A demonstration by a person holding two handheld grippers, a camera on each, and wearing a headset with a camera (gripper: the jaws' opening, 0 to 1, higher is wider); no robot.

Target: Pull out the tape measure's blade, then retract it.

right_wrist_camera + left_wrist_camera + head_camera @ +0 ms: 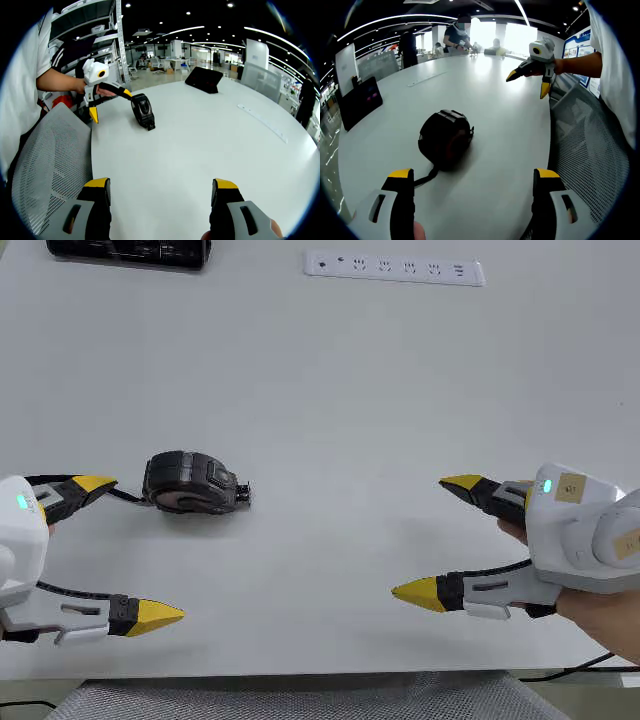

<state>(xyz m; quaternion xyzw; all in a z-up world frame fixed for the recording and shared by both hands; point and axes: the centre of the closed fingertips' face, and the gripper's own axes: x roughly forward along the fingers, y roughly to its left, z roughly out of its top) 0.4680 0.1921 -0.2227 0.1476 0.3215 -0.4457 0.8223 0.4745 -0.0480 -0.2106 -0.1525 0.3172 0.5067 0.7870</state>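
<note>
A dark grey tape measure (192, 483) lies on the white table (330, 390), its blade tip at the right end and its strap trailing left. In the left gripper view the tape measure (445, 137) sits just ahead of my jaws. My left gripper (128, 548) is open, its far finger close behind the case and its near finger well in front of it. My right gripper (440, 538) is open and empty, a good way to the right of the tape measure (144, 110). The left gripper (107, 102) also appears in the right gripper view, and the right gripper (529, 82) in the left gripper view.
A white power strip (393, 267) lies at the far edge of the table, and a black device (130, 250) at the far left. A grey mesh chair (300, 698) sits below the near table edge. People stand in the background.
</note>
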